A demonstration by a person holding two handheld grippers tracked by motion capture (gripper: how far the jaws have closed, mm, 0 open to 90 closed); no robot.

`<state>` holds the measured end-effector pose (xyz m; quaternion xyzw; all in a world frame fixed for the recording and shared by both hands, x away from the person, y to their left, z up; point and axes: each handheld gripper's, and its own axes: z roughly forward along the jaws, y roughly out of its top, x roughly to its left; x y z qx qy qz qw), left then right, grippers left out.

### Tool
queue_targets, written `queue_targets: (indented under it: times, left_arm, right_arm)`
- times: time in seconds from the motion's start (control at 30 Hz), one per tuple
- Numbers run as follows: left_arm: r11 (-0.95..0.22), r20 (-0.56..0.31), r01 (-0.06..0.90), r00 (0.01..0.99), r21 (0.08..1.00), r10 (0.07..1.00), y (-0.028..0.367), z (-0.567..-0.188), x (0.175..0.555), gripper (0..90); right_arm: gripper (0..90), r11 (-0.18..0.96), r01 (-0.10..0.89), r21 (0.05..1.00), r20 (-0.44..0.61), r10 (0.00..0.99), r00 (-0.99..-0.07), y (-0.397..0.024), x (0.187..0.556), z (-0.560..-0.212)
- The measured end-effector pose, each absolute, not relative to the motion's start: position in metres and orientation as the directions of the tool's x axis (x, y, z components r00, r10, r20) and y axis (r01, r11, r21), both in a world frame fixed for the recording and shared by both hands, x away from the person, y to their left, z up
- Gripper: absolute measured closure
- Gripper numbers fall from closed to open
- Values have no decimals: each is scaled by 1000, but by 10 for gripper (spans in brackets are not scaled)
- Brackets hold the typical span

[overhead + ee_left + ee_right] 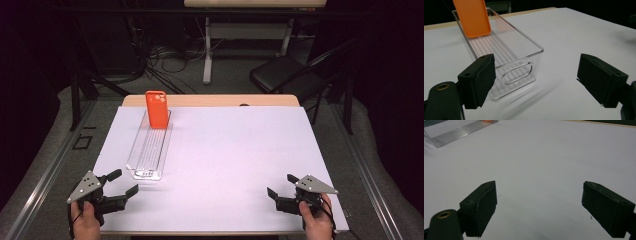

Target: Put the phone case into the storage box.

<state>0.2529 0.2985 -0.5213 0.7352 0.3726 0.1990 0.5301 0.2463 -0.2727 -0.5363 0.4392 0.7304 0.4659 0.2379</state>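
A long clear plastic bin [150, 150] with a ribbed floor and a slot handle lies on the white worktop [230, 150], left of centre. A smooth orange phone case [157, 109] leans upright at its far end. Left tool [123, 183], jaws apart, empty, sits just near the bin; right tool [280, 186], likewise gaping, is well apart.

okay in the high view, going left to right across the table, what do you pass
left gripper → clear plastic bin, with the orange phone case standing at its far end → bare white table → right gripper
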Motion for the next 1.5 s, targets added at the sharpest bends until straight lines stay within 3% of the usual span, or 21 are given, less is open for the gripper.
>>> queue_targets:
  times: [0.67, 1.5]
  left_arm:
    - [-133, -137, 376, 610, 917, 780, 315, -533, 262, 152]
    - [-117, -157, 395, 595, 911, 788, 320, -537, 266, 152]
  right_arm:
    - [124, 164, 465, 870, 88, 876, -474, -280, 251, -549]
    - [116, 195, 477, 857, 85, 859, -504, -271, 251, -553]
